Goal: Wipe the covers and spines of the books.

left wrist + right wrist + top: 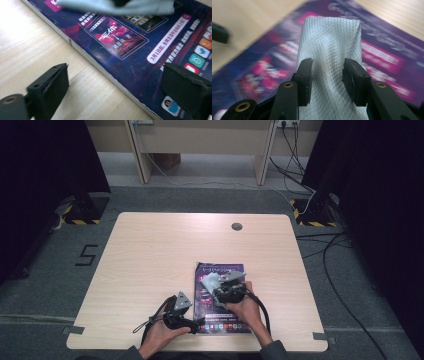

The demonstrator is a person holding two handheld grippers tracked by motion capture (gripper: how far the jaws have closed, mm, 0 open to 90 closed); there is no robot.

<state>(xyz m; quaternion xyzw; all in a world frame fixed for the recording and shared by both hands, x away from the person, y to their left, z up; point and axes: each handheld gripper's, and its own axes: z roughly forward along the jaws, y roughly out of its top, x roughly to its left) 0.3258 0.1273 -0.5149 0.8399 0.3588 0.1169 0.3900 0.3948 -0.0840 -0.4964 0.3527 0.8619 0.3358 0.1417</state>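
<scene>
A purple magazine (231,270) lies flat on the wooden table (150,255), near its front edge. My right gripper (217,286) is over the middle of the cover, shut on a white textured cloth (210,281). In the right gripper view the cloth (329,37) is bunched between the jaws of the right gripper (328,75) and rests on the blurred cover (382,55). My left gripper (199,323) sits at the magazine's lower left side. Its view shows the left gripper (117,90) open, one jaw over the bare table, the other over the cover (140,50). The cloth (117,7) is at the top.
A round cable hole (237,226) is in the table's far side. Bare wood stretches left and beyond the magazine. Cables (305,185) run over the grey floor at the right, and a desk frame (200,150) stands behind the table.
</scene>
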